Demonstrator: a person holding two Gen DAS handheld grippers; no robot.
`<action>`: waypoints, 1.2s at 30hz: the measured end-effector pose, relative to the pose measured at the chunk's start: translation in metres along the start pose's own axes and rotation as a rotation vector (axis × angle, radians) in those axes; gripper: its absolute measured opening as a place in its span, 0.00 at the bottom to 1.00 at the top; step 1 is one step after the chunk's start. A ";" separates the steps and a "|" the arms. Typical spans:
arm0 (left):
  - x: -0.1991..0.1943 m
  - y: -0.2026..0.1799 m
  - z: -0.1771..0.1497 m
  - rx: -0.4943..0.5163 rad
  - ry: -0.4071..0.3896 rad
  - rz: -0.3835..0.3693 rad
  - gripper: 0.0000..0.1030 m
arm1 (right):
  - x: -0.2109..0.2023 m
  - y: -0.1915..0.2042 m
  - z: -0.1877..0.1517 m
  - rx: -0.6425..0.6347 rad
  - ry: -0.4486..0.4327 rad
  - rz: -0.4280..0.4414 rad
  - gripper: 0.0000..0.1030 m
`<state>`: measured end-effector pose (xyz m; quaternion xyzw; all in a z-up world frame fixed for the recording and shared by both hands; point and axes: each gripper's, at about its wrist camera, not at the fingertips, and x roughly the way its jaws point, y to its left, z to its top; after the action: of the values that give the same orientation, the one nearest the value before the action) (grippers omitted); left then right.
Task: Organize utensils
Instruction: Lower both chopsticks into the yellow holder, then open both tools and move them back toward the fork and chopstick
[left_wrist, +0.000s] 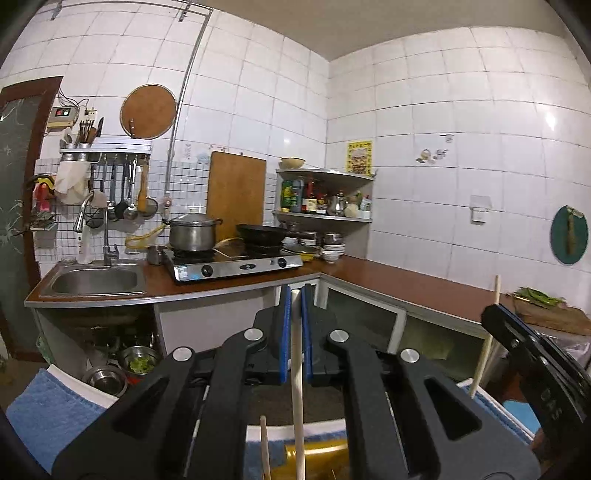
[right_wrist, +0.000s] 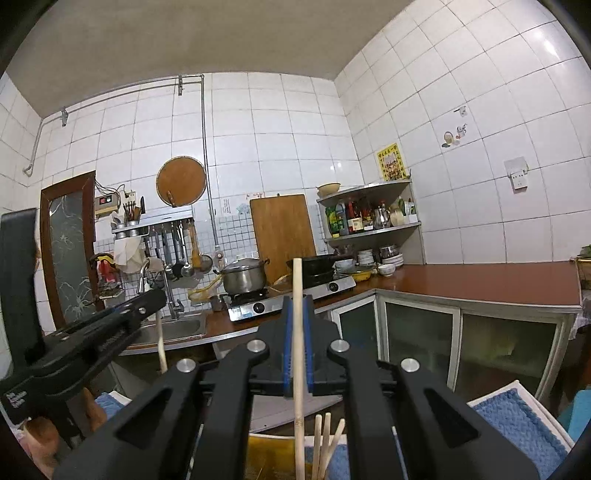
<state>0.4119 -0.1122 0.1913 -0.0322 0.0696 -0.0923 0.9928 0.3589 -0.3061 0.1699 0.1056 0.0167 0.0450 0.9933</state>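
Wooden, light and stiff, each chopstick (left_wrist: 297, 354) stands clamped mid-shaft in the left gripper (left_wrist: 295, 295) and right gripper (right_wrist: 297, 306).

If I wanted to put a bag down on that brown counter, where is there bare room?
The brown counter is bare along the right-hand wall, from the stacked bowls to the greens at its far end. A short strip between sink and stove is also free. The corner under the shelf is crowded.
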 end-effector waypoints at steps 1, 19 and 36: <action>0.006 0.000 -0.002 -0.003 0.005 0.000 0.04 | 0.004 -0.001 -0.004 0.000 0.004 0.001 0.05; 0.001 0.019 -0.094 0.004 0.195 -0.006 0.05 | 0.009 -0.022 -0.109 0.006 0.189 0.008 0.06; -0.058 0.051 -0.082 -0.061 0.341 -0.002 0.84 | -0.035 -0.018 -0.082 -0.020 0.287 -0.033 0.46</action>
<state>0.3526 -0.0556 0.1139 -0.0463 0.2398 -0.0954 0.9650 0.3223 -0.3098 0.0870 0.0878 0.1599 0.0433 0.9823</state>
